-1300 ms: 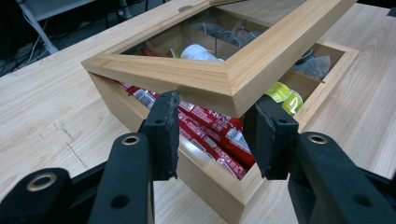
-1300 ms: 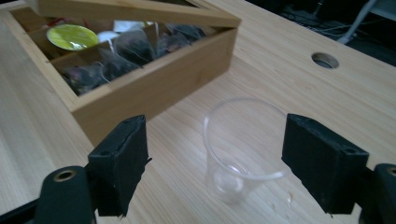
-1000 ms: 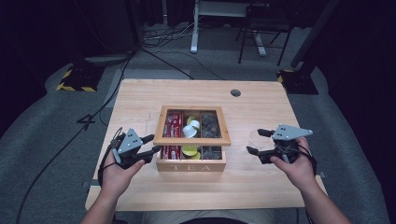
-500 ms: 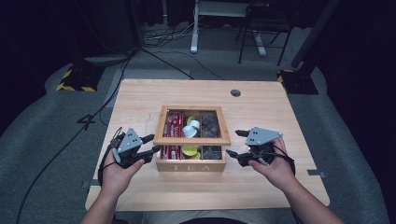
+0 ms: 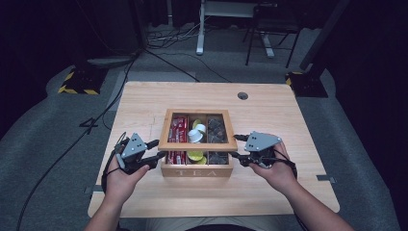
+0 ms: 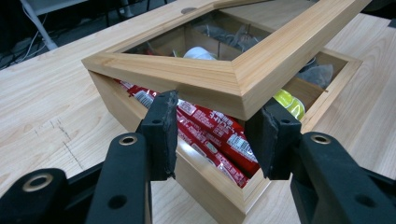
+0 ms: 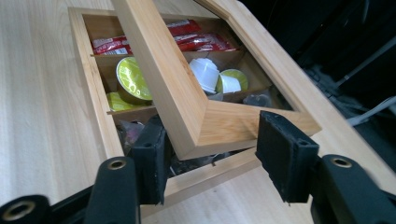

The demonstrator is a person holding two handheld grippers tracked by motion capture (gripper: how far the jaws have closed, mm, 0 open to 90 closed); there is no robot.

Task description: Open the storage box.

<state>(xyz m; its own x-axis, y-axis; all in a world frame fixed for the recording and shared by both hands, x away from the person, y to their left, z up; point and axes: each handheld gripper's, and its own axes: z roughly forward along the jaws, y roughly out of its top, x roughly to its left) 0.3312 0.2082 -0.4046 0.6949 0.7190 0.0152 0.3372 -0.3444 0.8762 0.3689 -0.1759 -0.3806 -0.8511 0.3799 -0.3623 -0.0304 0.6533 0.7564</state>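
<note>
While the lid is half raised, notes follow.
Box: wooden tea box (image 5: 197, 168) sits mid-table (image 5: 144, 101), near edge towards the person.
Lid: glass-paned lid (image 5: 198, 145) tilted up at the front, hinged at the back.
Left gripper (image 5: 153, 155): clenched on the lid's front-left corner.
Right gripper (image 5: 239, 157): jaws have just been closing around the front-right corner; pads not yet pressing, still released.
Contents: red sachets (image 6: 219, 135), yellow pods (image 7: 131, 79).
Risk: one-sided grip may twist the lid or let it drop shut if the left pads slip.
</note>
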